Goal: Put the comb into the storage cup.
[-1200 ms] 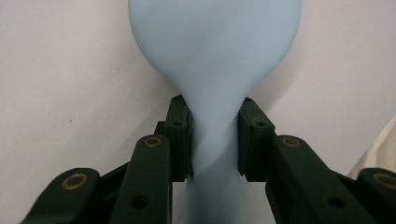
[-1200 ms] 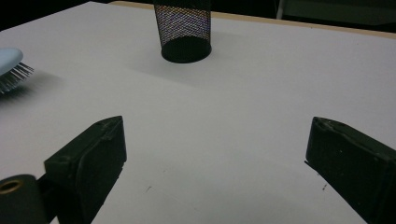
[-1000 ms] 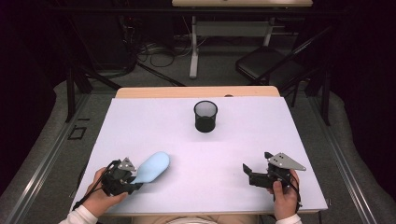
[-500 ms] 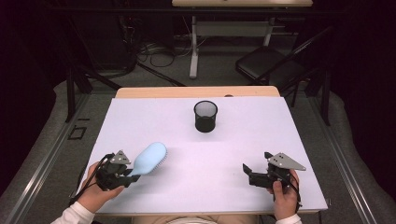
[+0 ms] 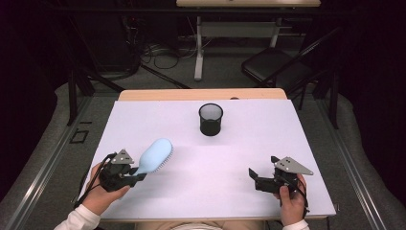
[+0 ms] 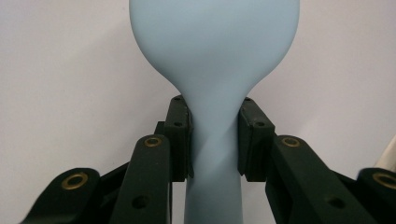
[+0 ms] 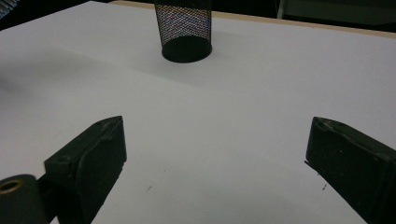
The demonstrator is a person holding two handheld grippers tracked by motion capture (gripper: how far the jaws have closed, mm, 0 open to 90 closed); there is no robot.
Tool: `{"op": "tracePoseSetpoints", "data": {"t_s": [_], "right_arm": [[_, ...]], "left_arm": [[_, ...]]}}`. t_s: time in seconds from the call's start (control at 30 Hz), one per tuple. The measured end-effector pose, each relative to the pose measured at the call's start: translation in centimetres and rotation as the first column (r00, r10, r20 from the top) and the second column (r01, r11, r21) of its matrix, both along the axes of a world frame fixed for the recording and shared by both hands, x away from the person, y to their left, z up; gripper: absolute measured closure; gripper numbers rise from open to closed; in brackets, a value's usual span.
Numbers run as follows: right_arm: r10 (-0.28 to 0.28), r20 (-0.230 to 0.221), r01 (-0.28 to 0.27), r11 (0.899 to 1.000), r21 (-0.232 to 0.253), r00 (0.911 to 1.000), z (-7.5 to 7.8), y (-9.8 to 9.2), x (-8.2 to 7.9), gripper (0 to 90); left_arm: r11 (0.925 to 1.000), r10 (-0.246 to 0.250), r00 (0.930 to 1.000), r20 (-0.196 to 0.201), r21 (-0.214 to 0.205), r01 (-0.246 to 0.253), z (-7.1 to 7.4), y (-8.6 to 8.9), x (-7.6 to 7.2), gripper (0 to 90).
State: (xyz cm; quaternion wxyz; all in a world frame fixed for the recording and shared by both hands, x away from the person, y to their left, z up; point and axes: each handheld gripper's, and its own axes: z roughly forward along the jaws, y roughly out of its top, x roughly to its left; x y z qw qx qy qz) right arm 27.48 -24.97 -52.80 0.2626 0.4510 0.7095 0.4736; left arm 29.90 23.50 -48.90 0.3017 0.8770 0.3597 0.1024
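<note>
A pale blue hairbrush (image 5: 154, 155) is lifted off the white table at the near left, its head tilted up and away, bristles facing right. My left gripper (image 5: 135, 176) is shut on its handle; in the left gripper view both pads clamp the narrow neck of the hairbrush (image 6: 214, 56). A black mesh cup (image 5: 210, 119) stands upright at the table's far middle, also visible as the mesh cup (image 7: 183, 30) in the right gripper view. My right gripper (image 5: 253, 177) rests at the near right, open, nothing between its fingers (image 7: 88, 163).
The white table top (image 5: 230, 153) stretches between the two hands. A wooden edge (image 5: 201, 94) borders the far side. Beyond it stand a dark chair (image 5: 277, 72), a desk frame and cables on the floor.
The left gripper has lifted the hairbrush and tilted its head up, shifting a little left. The right gripper has stayed put.
</note>
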Motion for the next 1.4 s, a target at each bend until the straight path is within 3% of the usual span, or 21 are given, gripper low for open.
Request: {"op": "tracePoseSetpoints", "data": {"t_s": [0.47, 0.93, 1.4], "right_arm": [[-0.001, -0.003, 0.001, 1.0, 0.001, 1.0, 0.0, 0.0, 0.0, 4.7], [0.002, -0.002, -0.002, 1.0, 0.0, 1.0, -0.1, 0.1, 0.1, 4.7], [0.002, -0.005, -0.002, 1.0, -0.002, 1.0, -0.1, 0.0, 0.1, 4.7]], "left_arm": [[0.9995, 0.005, 0.9981, 0.062, -0.03, -0.003, 2.1, -0.3, 0.7, 69.8], [0.997, 0.025, 0.99, 0.139, -0.076, -0.014, 4.7, -0.6, 1.6, 69.8], [0.992, 0.034, 0.9843, 0.173, -0.126, -0.012, 5.4, -1.8, 2.8, 69.8]]}}
